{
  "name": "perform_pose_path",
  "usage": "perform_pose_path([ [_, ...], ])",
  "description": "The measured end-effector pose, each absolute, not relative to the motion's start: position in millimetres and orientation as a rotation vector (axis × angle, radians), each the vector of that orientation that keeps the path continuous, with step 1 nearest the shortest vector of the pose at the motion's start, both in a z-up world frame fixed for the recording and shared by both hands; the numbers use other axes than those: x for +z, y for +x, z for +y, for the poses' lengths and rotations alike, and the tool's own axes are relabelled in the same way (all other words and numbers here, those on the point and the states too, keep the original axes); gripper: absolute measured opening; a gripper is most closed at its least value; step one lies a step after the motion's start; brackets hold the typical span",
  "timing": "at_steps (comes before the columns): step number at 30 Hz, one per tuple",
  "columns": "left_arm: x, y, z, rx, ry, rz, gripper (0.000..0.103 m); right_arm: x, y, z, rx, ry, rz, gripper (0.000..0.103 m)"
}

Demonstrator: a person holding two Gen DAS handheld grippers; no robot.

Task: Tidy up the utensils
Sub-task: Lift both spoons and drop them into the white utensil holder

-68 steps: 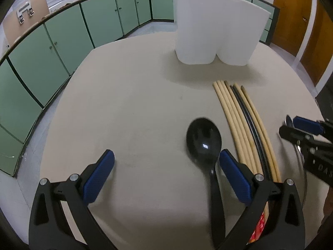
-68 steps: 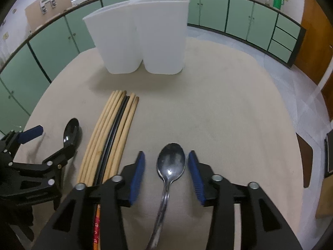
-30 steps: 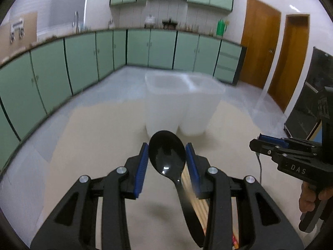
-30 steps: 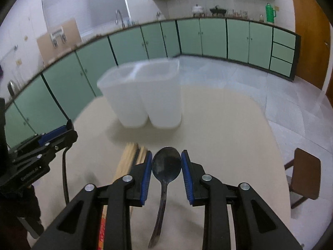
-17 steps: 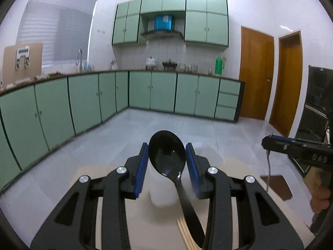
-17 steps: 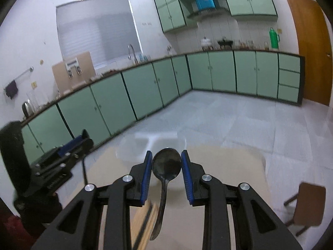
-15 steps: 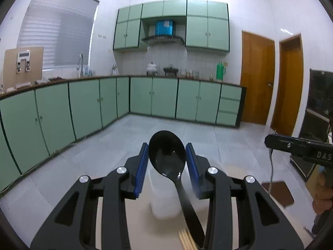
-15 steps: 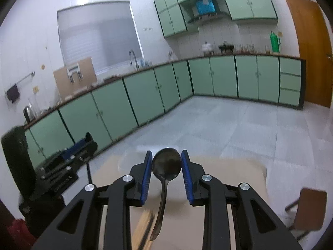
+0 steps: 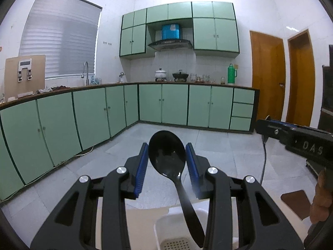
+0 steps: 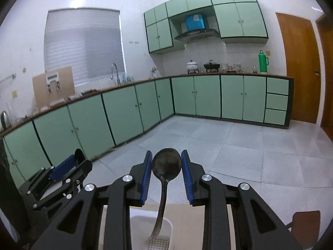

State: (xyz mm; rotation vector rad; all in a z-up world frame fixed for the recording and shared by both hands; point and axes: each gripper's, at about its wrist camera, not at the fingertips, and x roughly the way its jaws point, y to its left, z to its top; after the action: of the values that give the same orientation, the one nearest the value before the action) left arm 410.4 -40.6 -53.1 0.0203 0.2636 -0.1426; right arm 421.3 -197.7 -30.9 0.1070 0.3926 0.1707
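Note:
My left gripper [image 9: 167,159] is shut on the bowl of a black plastic spoon [image 9: 167,156], whose handle hangs down toward me over a white container [image 9: 166,227] with a perforated bottom. My right gripper [image 10: 166,165] is shut on the bowl of a metal spoon [image 10: 166,165]; its handle droops over the white container [image 10: 164,225] below. Both grippers are held high above the beige table [image 9: 141,227]. The right gripper [image 9: 291,137] shows at the right edge of the left wrist view, and the left gripper [image 10: 68,166] shows at the lower left of the right wrist view.
Green floor cabinets [image 9: 93,116] and a grey tiled floor [image 10: 239,150] fill the background. A brown chair seat [image 10: 306,220] stands to the right of the table. A person's hand [image 9: 320,200] holds the right gripper. Wooden doors [image 9: 268,79] are at the far right.
Both grippers have lifted their spoons off the table and risen, tilting up toward level. The white container has slid from the middle of each view down to the bottom edge.

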Motion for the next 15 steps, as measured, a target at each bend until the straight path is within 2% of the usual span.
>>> perform_pose_path([
  [10, -85.6, 416.1, -27.6, -0.167, 0.012, 0.357, 0.036, -72.8, 420.9, -199.3, 0.207, 0.128, 0.506, 0.028],
  [15, -86.3, 407.3, -19.0, -0.180, 0.000, 0.375, 0.045, -75.6, 412.5, -207.0, 0.213, 0.163, 0.527, 0.031],
])
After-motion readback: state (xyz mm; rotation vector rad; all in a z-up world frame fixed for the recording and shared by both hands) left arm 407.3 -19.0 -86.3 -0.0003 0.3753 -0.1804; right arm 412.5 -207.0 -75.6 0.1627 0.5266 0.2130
